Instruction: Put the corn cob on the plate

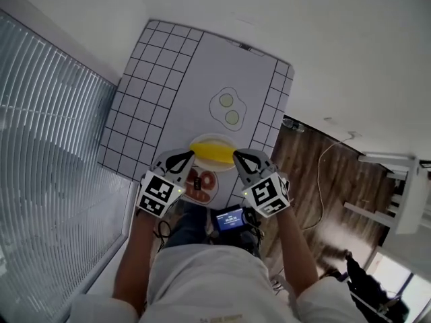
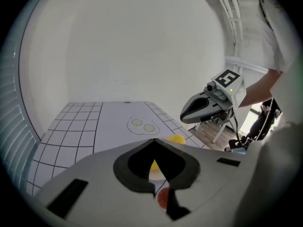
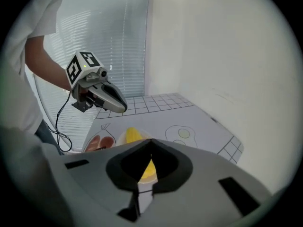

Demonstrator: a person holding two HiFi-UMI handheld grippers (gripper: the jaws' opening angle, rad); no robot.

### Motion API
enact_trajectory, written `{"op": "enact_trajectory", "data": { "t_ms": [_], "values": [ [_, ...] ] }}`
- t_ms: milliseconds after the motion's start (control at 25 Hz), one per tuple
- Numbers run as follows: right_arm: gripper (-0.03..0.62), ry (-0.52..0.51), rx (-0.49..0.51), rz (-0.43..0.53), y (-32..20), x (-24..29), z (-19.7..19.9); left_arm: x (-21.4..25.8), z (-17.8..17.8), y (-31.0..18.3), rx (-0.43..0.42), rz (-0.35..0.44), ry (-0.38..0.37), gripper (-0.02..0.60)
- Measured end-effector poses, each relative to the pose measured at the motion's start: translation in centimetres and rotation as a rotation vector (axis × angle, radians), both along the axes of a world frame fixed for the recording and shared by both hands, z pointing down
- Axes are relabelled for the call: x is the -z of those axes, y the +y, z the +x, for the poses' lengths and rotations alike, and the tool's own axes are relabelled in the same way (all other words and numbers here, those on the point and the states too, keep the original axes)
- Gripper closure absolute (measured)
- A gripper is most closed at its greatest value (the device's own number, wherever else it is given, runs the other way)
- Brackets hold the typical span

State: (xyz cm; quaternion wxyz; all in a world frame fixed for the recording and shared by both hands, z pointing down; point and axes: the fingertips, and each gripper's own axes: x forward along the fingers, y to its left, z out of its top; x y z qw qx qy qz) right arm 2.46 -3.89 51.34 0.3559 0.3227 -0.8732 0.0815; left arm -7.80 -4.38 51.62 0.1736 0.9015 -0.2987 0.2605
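The yellow corn cob (image 1: 213, 152) lies on a small white plate (image 1: 217, 138) near the front edge of the printed table mat (image 1: 202, 66). My left gripper (image 1: 188, 156) hangs just left of the plate and my right gripper (image 1: 238, 155) just right of it, both raised above the table. Each is shut with nothing between its jaws. In the left gripper view the closed jaw tips (image 2: 154, 141) cover most of the cob (image 2: 176, 139), and the right gripper (image 2: 189, 115) hovers beyond. In the right gripper view the cob (image 3: 133, 135) shows over the shut tips (image 3: 151, 142).
The mat carries a drawn pair of fried eggs (image 1: 227, 108) beyond the plate and a drawn meat picture (image 1: 201, 180) nearer me. Window blinds (image 1: 47, 153) run along the left. Wooden floor (image 1: 303, 173) with a cable lies right of the table. A small screen (image 1: 229, 219) sits at my waist.
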Motion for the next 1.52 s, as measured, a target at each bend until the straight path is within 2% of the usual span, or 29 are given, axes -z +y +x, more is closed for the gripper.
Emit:
{"op": "enact_trajectory", "data": {
  "t_ms": [200,360,560,720,920,1240,1520],
  "values": [
    [0.588,-0.008,-0.07,0.037,1.2,1.4,1.1,1.8,0.4,0.0,0.034,0.041,0.021,0.574],
    [0.588,-0.091,-0.168,0.081,1.4,3.7,1.5,4.2,0.6,0.1,0.052,0.104,0.035,0.574],
    [0.588,-0.161,-0.287,0.179,1.3,7.8,2.7,8.2,-0.1,-0.1,0.112,0.207,0.063,0.574],
    [0.588,-0.215,-0.335,0.255,1.1,11.6,3.3,12.9,-0.1,-0.2,0.128,0.348,0.064,0.574],
    [0.588,-0.267,-0.356,0.328,1.0,15.7,3.3,17.1,-0.5,-0.5,0.201,0.447,0.161,0.574],
    [0.588,-0.276,-0.386,0.338,1.3,16.7,4.0,17.6,-0.5,-0.7,0.205,0.449,0.189,0.574],
    [0.588,-0.284,-0.407,0.316,0.9,16.1,4.7,16.9,-1.0,-1.0,0.215,0.423,0.17,0.574]
  ]
}}
